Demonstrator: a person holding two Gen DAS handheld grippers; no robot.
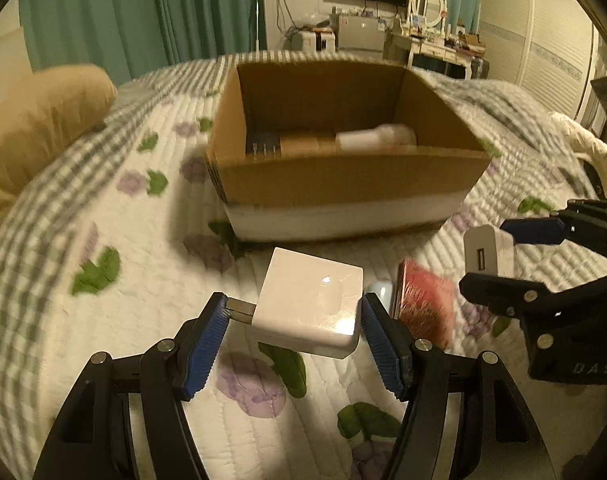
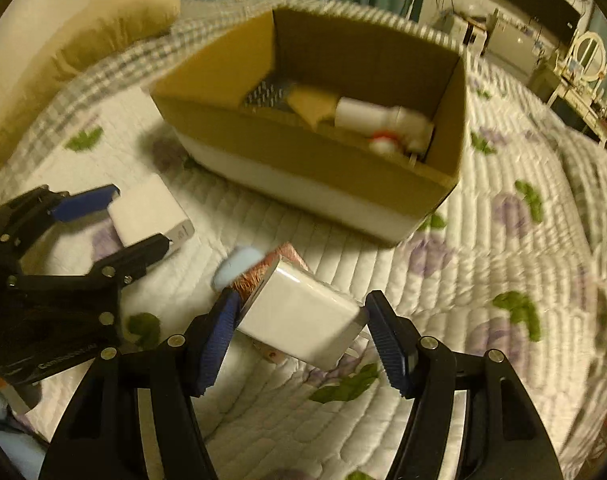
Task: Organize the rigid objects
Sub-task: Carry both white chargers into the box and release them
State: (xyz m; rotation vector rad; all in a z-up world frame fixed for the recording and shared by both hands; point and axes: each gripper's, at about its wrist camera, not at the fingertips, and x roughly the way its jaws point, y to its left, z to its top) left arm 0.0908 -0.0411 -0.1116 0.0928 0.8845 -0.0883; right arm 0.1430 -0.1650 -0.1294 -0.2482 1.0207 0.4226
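Observation:
My left gripper [image 1: 293, 316] is shut on a square white power adapter [image 1: 309, 306] and holds it above the quilt, short of the open cardboard box [image 1: 343, 184]. It also shows in the right wrist view [image 2: 149, 208]. My right gripper [image 2: 301, 320] is shut on a smaller white USB charger [image 2: 299, 320], seen from the left wrist view [image 1: 487, 250] at the right. The box [image 2: 303, 152] holds a white bottle [image 2: 367, 116], a dark brush [image 2: 265, 94] and other items.
A red-brown bristly item [image 1: 423, 304] and a light blue object [image 2: 237, 264] lie on the floral quilt [image 1: 123, 320] between the grippers. A tan pillow [image 1: 35, 128] lies at the left. Curtains, a TV and a dresser stand behind the bed.

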